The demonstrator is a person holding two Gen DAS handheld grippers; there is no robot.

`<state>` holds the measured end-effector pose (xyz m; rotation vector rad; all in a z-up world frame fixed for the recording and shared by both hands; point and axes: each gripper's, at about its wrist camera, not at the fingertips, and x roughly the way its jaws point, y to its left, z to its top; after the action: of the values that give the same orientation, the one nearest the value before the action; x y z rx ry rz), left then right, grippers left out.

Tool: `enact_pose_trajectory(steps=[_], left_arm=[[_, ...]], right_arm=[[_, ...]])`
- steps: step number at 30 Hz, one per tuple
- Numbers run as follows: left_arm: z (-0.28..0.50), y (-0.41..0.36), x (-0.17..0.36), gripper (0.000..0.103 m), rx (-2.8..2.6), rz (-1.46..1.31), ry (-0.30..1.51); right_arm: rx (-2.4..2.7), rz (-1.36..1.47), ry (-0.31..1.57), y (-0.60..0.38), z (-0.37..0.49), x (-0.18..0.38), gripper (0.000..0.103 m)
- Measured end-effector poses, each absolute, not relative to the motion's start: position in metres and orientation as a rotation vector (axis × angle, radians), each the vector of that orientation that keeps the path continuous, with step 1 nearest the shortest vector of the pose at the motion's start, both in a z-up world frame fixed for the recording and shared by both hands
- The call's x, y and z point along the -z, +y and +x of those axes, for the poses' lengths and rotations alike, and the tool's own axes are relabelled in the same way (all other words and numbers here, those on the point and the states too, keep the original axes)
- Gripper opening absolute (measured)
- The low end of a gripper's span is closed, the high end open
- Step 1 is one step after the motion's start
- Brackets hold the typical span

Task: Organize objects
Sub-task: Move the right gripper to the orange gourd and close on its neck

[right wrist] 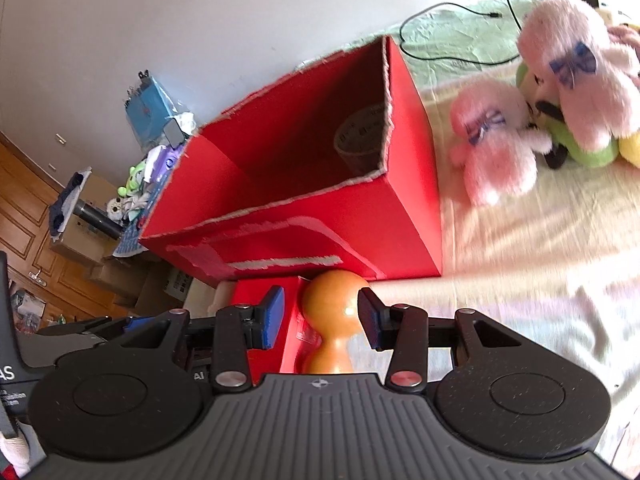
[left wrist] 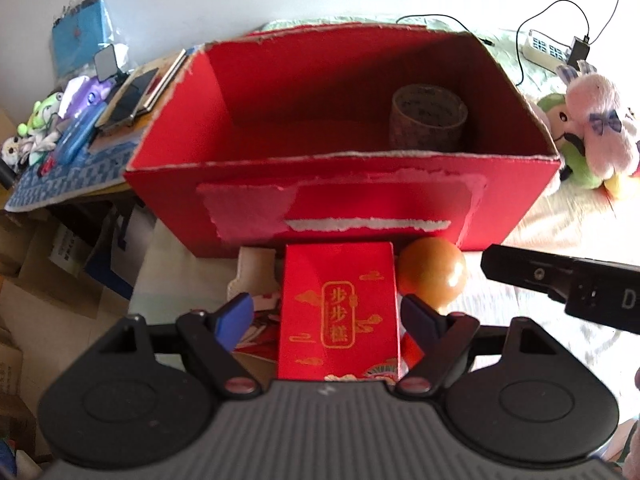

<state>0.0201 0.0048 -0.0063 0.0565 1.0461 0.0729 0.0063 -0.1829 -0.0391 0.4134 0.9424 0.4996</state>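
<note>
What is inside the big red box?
Inside the big red cardboard box sits one roll of brown tape, near its right-hand wall. The rest of the visible floor looks bare, but the front wall hides the strip of floor just behind it.

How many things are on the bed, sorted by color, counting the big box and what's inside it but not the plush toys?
Red: 2, the open cardboard box and the small red gift box.
Orange: 1, the orange wooden object.
Brown: 1, the tape roll inside the cardboard box.
Total: 4.
</note>
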Motion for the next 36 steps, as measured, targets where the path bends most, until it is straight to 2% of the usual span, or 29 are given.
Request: enact_pose_trajectory(steps=[8,17,27,33,36], left_arm=[[0.017,0.009,0.017,0.072,0.027,0.027,1.058],[0.010,0.017,0.017,0.067,0.146,0.029,1.018],[0.010,0.021,0.015,0.066,0.270,0.060,0.994],[0.016,0.013,0.014,0.065,0.340,0.086,0.982],[0.016,0.007,0.012,0.065,0.391,0.094,0.974]], right_arm=[[-0.478,0.418,0.999,-0.183,0.008,0.059,0.045],[-0.495,0.428,1.071,-0.175,0.018,0.079,0.045],[-0.523,0.400,1.111,-0.163,0.024,0.093,0.046],[-0.554,0.530,1.156,-0.182,0.030,0.103,0.039],[-0.553,0.568,1.153,-0.199,0.028,0.105,0.039]])
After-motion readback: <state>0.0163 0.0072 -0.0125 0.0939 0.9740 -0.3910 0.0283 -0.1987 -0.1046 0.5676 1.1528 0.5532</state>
